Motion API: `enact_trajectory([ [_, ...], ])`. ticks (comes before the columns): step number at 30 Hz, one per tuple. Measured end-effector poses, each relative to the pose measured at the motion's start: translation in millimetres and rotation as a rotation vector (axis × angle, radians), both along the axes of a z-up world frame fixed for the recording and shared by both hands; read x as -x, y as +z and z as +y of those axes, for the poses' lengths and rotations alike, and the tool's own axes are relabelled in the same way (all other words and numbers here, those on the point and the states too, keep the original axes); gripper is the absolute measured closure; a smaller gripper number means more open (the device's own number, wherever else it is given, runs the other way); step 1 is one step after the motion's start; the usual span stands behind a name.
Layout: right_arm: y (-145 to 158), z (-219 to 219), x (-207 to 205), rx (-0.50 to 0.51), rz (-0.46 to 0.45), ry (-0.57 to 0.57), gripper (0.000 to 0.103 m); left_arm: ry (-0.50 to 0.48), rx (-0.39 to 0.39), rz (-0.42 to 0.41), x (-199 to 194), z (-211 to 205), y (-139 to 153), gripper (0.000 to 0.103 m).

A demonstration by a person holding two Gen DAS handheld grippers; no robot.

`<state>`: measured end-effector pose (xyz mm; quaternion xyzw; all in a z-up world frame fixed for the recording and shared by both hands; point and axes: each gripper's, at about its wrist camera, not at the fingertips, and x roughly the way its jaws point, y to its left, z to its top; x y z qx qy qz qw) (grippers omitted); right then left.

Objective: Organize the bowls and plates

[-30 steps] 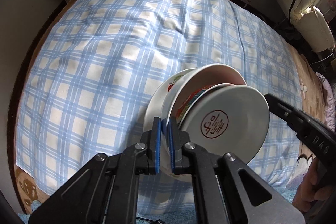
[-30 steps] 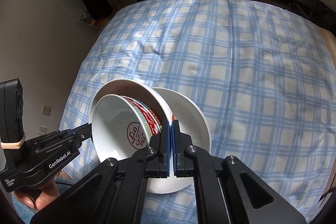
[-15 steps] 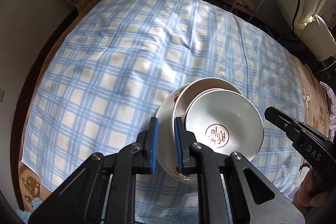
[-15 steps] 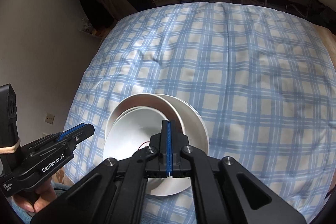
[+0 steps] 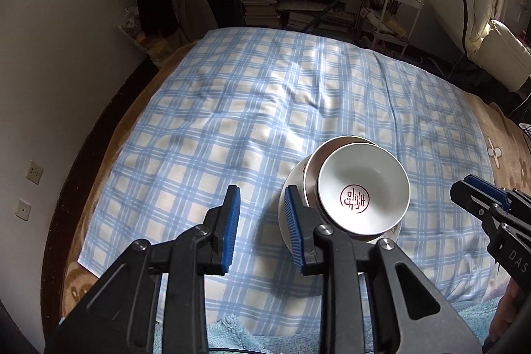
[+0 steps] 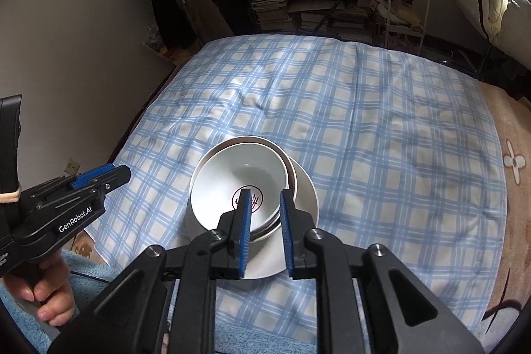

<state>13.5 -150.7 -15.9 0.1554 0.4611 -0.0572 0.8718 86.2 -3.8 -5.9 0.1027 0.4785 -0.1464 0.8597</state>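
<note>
A white bowl (image 5: 375, 175) with a red seal mark in its bottom sits nested in a second bowl (image 5: 312, 168). Both rest on a white plate (image 5: 293, 179) lying flat on the blue-checked cloth (image 5: 232, 108). My left gripper (image 5: 262, 221) hangs above and to the left of the stack, its jaws opening with only cloth between them. In the right wrist view my right gripper (image 6: 265, 221) hovers over the near side of the top bowl (image 6: 232, 175) and plate (image 6: 303, 188). Its jaws are opening and the pads press on nothing. Each gripper shows in the other's view: right gripper (image 5: 478, 198), left gripper (image 6: 96, 175).
The cloth covers a bed with a brown blanket (image 6: 511, 161) showing at the right. A teal towel (image 5: 232, 334) lies along the near edge. A wall with sockets (image 5: 35, 171) runs on the left. Shelves of books (image 5: 298, 5) and a white cart (image 5: 398, 19) stand beyond the bed.
Both grippers were shut on the plate's rim with the stack tilted. They have let go, opened, and risen back from it. The stack now lies flat on the cloth.
</note>
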Motion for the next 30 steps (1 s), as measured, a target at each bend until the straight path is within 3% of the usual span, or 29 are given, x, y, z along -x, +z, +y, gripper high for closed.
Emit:
enact_trajectory([
  [2, 6, 1, 11, 0.014, -0.031, -0.008, 0.057, -0.004, 0.000, -0.039, 9, 4, 9, 0.054],
  [4, 10, 2, 21, 0.029, -0.053, -0.015, 0.046, -0.007, -0.004, -0.090, 19, 7, 17, 0.047],
  [7, 14, 3, 34, 0.056, -0.086, -0.019, 0.031, -0.013, -0.002, -0.156, 33, 11, 26, 0.025],
  [11, 18, 6, 52, 0.121, -0.158, -0.027, 0.010, -0.020, 0.047, -0.239, 52, 19, 34, 0.014],
  [15, 23, 9, 65, 0.161, -0.210, -0.031, 0.002, -0.046, 0.030, -0.312, 68, 19, 38, 0.011],
  [19, 22, 10, 72, 0.189, -0.235, -0.048, 0.001, -0.048, -0.016, -0.377, 81, 17, 35, 0.008],
  [30, 26, 13, 83, 0.259, -0.317, -0.082, 0.000, -0.028, -0.042, -0.448, 95, 21, 26, 0.007],
])
